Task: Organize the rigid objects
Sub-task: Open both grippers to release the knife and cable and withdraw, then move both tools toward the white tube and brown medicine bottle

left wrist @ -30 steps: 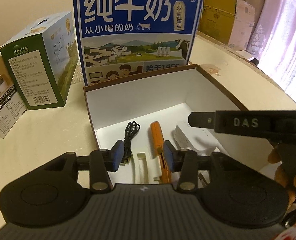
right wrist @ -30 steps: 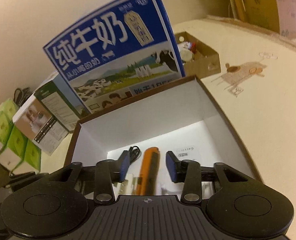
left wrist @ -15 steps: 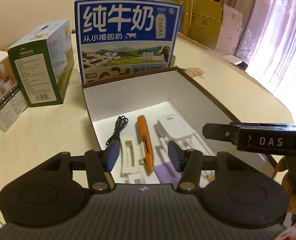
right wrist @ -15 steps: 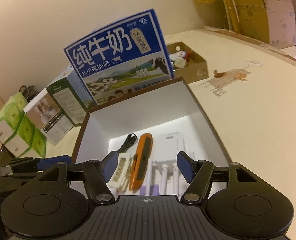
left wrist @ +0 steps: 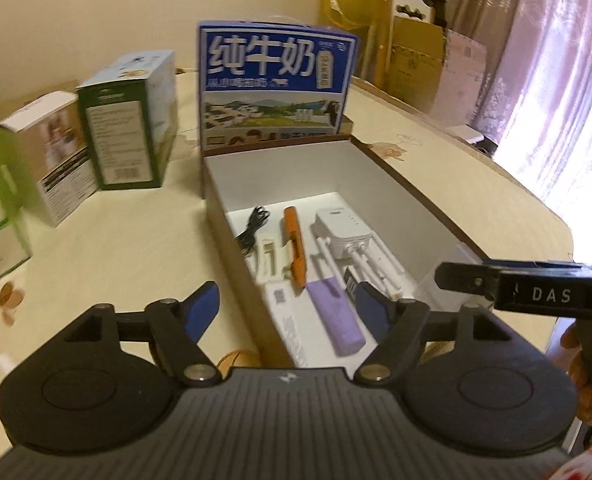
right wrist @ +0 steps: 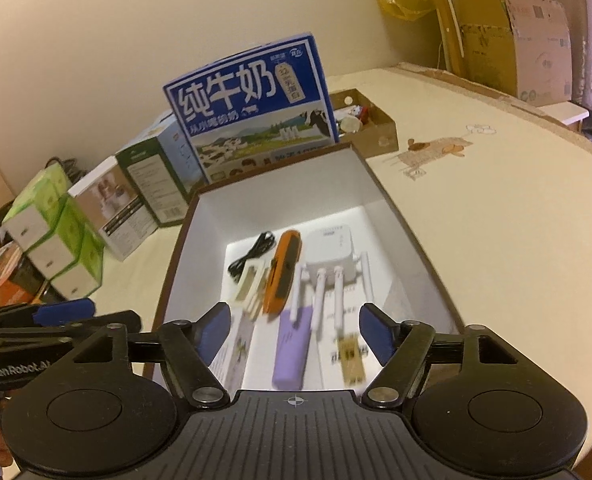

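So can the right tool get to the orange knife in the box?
Probably yes. The right tool is open with nothing in it, the box has no lid, and the orange knife lies uncovered on top, though things crowd both its sides.

Open-topped box [right wrist: 399, 216]: far end bare, milk carton [right wrist: 252, 120] standing behind.

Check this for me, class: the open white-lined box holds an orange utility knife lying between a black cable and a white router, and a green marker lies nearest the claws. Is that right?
Not quite. In the open box, the marker nearest the claws is purple, not green, as the right wrist view shows. The orange utility knife does lie between the black cable and the white router.
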A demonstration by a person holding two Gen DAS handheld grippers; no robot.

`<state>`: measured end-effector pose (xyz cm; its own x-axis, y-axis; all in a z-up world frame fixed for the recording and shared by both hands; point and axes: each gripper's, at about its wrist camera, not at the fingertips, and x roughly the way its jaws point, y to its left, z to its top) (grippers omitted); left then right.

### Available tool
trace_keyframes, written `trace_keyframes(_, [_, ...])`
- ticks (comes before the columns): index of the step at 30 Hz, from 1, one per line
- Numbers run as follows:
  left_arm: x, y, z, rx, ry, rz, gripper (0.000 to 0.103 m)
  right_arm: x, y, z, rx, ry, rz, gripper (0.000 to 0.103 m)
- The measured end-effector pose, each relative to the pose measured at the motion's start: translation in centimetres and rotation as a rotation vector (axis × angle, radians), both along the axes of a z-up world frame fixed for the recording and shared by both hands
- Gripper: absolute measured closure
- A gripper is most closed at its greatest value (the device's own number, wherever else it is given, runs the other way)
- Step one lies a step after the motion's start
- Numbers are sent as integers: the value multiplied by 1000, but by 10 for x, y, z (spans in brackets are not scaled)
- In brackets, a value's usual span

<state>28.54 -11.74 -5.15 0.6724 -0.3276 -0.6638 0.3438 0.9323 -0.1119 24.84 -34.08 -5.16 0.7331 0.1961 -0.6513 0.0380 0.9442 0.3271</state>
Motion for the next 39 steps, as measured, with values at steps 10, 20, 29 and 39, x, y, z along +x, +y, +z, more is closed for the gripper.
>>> trace_keyframes(10, [-51, 41, 1, 4, 14, 85, 25, -36, 36, -3, -61, 25, 64, 33])
trace_keyframes(20, [-91, 77, -3, 15, 35, 177, 25, -65, 73, -15, -59, 42, 146, 33])
trace_keyframes(29, [-127, 103, -4, 55, 56, 228, 28, -79, 117, -16, -62, 35, 244, 33])
trace_keyframes(39, [-153, 135, -10, 88, 86, 337, 29, -92, 158, -27, -73, 64, 352, 33])
